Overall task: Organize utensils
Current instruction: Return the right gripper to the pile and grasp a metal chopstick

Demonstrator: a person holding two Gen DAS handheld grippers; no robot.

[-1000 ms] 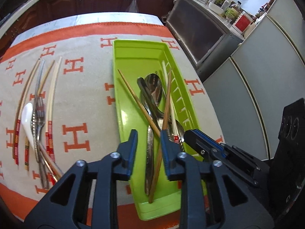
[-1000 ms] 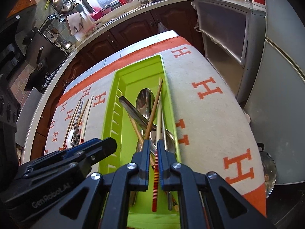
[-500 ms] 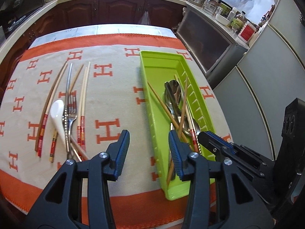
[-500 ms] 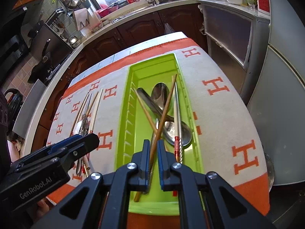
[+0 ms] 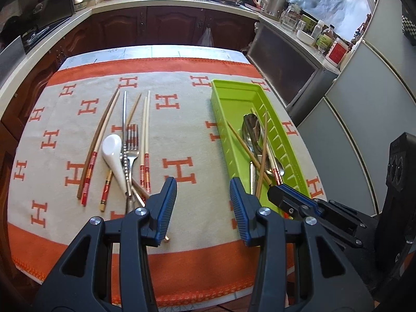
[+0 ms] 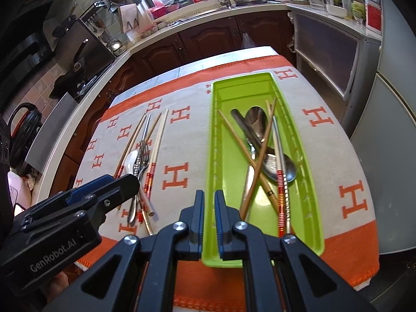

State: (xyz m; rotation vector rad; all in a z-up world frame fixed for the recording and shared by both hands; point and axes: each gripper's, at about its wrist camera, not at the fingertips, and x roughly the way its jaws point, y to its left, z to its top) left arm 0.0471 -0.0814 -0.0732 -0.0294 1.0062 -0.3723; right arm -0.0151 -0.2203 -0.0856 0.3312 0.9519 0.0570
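A lime-green tray (image 5: 235, 84) lies on the right of the cloth and holds metal spoons (image 5: 251, 130) and several chopsticks (image 5: 263, 156). To the left on the cloth lie a white ceramic spoon (image 5: 113, 153), a metal fork (image 5: 132, 150) and more chopsticks (image 5: 147, 140). My left gripper (image 5: 202, 202) hovers open over bare cloth between the loose pile and the tray, with nothing between its fingers. My right gripper (image 6: 208, 197) is shut and empty, above the near left corner of the tray (image 6: 241, 76). Its tip (image 5: 286, 197) shows at the tray's near end in the left wrist view.
An orange and beige cloth (image 5: 179, 171) with H marks covers the table, whose front edge is close below the grippers. A glass-fronted cabinet (image 5: 288, 70) and grey panels (image 5: 364, 130) stand to the right. Dark wooden kitchen cupboards (image 5: 166, 31) run behind.
Both grippers have pulled back and up from the tray. The left one has shifted left off the tray and its jaws have widened. The wooden chopstick once between them lies in the tray.
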